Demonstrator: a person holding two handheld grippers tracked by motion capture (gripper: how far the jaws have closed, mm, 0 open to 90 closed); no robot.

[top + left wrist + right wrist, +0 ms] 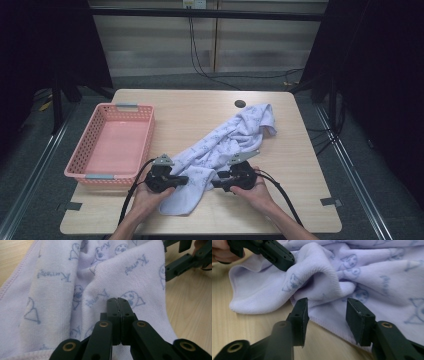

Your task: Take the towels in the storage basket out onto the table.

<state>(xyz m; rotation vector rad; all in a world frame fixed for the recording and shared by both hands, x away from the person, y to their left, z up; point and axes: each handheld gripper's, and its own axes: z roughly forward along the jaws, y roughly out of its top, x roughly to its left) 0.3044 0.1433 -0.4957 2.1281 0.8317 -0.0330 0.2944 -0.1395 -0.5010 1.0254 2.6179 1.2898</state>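
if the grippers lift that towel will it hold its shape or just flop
Likely floppy: the towel already lies crumpled in soft folds across the table. It looks light, thin terry. The nap should grip rather than slip; the left gripper is shut on a fold, while the right gripper stands open at the hem.

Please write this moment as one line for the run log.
left claw: shut on pale lilac printed terry towel | right claw: open at towel edge | pink plastic basket: empty

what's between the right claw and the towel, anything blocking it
Nothing visible. The right claw stands open right at the towel's near edge, with only bare table beside it. The left claw is already shut on the cloth, off to the side, not in the way.
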